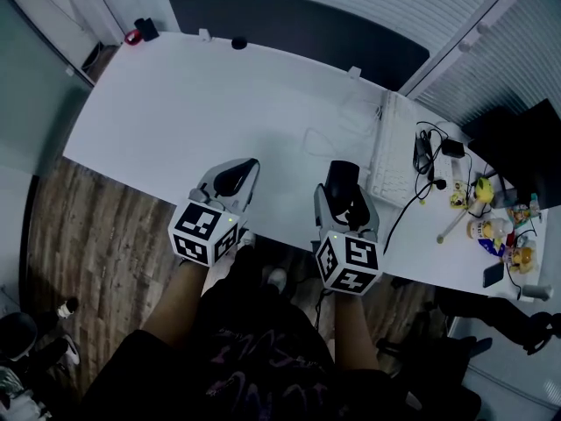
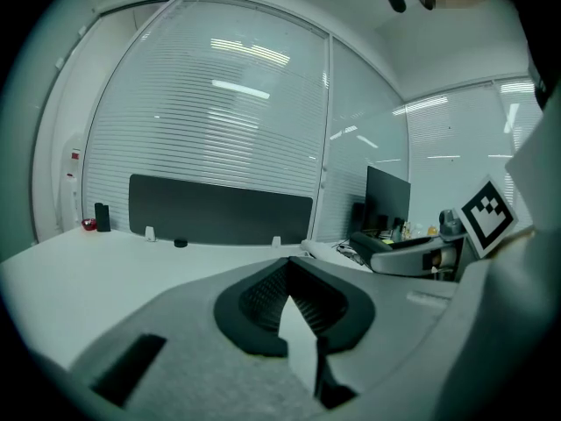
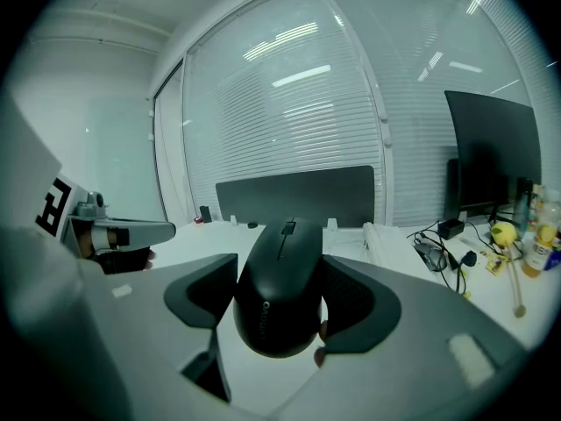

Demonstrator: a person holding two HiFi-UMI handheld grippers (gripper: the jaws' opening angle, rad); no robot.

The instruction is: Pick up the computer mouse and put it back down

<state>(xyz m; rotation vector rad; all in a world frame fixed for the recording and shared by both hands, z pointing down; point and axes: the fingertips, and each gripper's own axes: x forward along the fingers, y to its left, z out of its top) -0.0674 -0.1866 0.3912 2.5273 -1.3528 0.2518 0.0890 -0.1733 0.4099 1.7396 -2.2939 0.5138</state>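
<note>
Right tongs [image 1: 344, 191] clamp black mouse [image 3: 279, 292] over white desk [image 1: 219, 103]; left tongs [image 2: 287, 274] pressed together, empty; blinds [image 2: 219, 130] beyond.

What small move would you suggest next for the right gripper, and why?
Probably ease the right gripper down until the mouse rests on the white desk, then open: its jaws grip the mouse's sides, and desk contact isn't evident yet.

right tongs [image 1: 344, 193]: black mouse [image 1: 341, 174] between jaws | left tongs [image 1: 237, 179]: alongside, over white table [image 1: 175, 112]
</note>
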